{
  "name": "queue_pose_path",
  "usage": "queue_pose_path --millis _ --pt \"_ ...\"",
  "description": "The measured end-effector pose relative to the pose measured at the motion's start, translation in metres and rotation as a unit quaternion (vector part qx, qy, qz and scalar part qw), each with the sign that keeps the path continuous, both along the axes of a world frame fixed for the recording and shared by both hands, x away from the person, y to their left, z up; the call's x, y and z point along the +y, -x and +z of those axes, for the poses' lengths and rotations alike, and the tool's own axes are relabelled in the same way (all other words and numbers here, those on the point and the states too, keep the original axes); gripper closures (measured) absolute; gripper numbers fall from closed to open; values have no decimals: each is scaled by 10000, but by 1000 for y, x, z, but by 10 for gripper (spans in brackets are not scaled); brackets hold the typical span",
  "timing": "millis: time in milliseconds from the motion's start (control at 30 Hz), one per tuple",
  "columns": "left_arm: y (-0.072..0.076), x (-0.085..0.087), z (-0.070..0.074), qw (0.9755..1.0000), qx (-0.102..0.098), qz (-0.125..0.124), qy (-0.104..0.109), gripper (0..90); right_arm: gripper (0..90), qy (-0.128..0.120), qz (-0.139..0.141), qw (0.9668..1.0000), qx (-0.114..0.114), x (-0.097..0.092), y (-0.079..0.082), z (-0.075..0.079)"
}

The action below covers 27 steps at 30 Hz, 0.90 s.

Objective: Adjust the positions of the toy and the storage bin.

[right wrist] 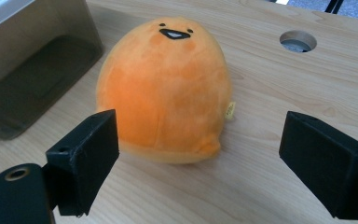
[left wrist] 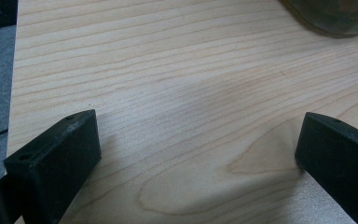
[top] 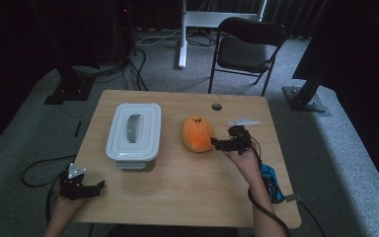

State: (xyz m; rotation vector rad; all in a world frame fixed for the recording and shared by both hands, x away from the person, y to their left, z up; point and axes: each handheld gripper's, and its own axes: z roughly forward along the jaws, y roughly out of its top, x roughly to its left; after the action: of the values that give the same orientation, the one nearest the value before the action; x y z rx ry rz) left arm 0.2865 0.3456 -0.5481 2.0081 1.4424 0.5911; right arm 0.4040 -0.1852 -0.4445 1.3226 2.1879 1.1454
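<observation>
- The plush (top: pixel 197 134), an orange egg-shaped toy with a small black mouth, lies on the counter (top: pixel 187 182) right of centre, toward the far half.
- In the right gripper view the plush (right wrist: pixel 165 88) sits on the wood with its face at the far end, ahead of the jaws and between their lines.
- The right claw (top: pixel 217 144) is just right of the plush in the high view, pointing left at it; whether it touches the plush cannot be told there.
- The right claw (right wrist: pixel 198 161) stands wide apart, one jaw at each side of the plush's near end, with nothing gripped.
- The left claw (top: pixel 97 185) is at the near left corner of the counter, well apart from the plush, pointing right.
- In the left gripper view the left claw (left wrist: pixel 198 149) is also wide apart, with bare wood between the jaws.
- A box (top: pixel 133 132) with a grey lid stands left of the plush, near it but not touching.
- In the right gripper view the box (right wrist: pixel 32 60) shows a clear wall at the far left.
- A round hole (top: pixel 216 106) is in the counter at the far edge, beyond the plush.
- A black chair (top: pixel 244 49) stands on the floor beyond the counter.
</observation>
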Motion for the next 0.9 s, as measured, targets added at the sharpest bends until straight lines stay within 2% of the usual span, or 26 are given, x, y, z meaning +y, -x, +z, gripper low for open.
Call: queue_pose_path --millis 367,667,900 --pt "0 0 0 10000 0 0 1 4 113 -5 89 9999 90 20 -19 -2" --pt "0 0 0 10000 -1 1 2 4 126 -54 45 9998 190 29 -33 -6" --pt "0 0 0 10000 0 0 1 4 125 -7 63 9994 346 38 -43 -11"
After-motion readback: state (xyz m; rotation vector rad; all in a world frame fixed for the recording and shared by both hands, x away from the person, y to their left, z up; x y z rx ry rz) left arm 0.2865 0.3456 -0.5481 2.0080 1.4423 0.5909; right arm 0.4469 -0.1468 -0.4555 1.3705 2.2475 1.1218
